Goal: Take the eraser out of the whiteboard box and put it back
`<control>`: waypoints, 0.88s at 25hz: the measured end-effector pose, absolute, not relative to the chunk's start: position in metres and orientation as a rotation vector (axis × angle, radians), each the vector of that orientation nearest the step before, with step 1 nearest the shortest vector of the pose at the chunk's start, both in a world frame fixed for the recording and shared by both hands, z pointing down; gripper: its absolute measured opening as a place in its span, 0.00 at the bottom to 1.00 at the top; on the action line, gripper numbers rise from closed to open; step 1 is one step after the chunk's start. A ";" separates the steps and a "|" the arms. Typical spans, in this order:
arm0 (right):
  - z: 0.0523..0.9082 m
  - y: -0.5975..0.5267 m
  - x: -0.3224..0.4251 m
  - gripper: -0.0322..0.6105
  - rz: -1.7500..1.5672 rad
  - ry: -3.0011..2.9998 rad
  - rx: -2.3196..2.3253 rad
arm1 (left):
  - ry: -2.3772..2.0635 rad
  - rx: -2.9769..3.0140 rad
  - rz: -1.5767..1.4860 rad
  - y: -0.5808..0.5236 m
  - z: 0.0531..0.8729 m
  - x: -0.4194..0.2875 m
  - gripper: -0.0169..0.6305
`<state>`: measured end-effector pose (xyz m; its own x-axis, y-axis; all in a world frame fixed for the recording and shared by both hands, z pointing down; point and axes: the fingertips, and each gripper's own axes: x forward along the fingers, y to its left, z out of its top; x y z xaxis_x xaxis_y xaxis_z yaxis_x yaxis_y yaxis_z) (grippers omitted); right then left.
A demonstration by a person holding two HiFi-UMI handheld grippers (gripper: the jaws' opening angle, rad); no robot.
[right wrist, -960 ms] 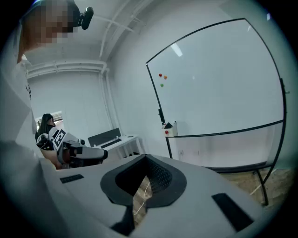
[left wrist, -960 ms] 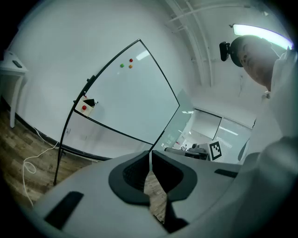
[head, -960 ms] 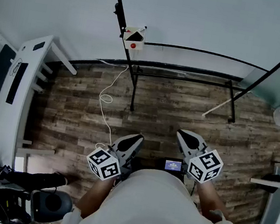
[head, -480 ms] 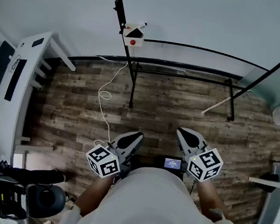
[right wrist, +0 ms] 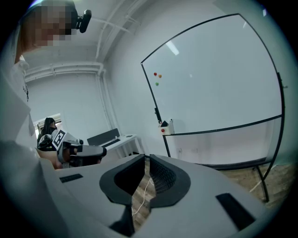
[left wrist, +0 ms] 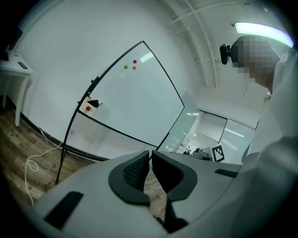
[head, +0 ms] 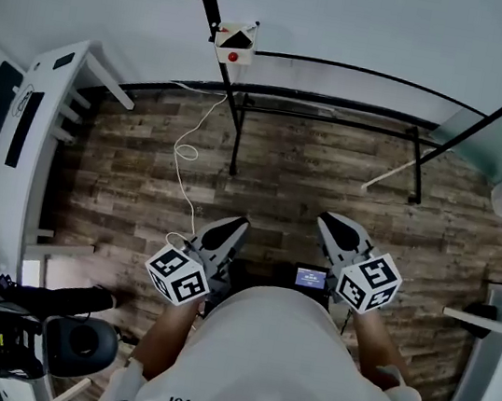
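The whiteboard box [head: 235, 43] is a small white box with a red dot, fixed to the whiteboard's frame far ahead of me. A dark eraser [head: 243, 39] sticks out of its top. The box [left wrist: 90, 106] also shows in the left gripper view, and the box [right wrist: 165, 126] in the right gripper view, both far off. My left gripper [head: 236, 225] is shut and empty, held near my waist. My right gripper [head: 328, 222] is beside it, its jaws almost together and just opening, with nothing between them.
The whiteboard's black stand legs [head: 234, 150] rest on the wood floor, and a white cable [head: 186, 152] trails across it. A white desk [head: 29, 141] runs along the left. A dark chair and bags [head: 67, 345] sit at lower left. A small screen [head: 311, 277] glows at my waist.
The head view has drifted, so the box and stand sit a little higher and more to the left. Both grippers stay before my body with jaws together.
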<state>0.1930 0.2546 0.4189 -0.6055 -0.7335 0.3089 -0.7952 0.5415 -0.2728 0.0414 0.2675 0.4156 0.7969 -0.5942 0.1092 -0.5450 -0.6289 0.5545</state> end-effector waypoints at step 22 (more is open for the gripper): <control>0.443 0.216 0.221 0.17 0.636 -2.649 1.138 | -0.995 2.317 -0.147 0.245 0.424 0.070 0.04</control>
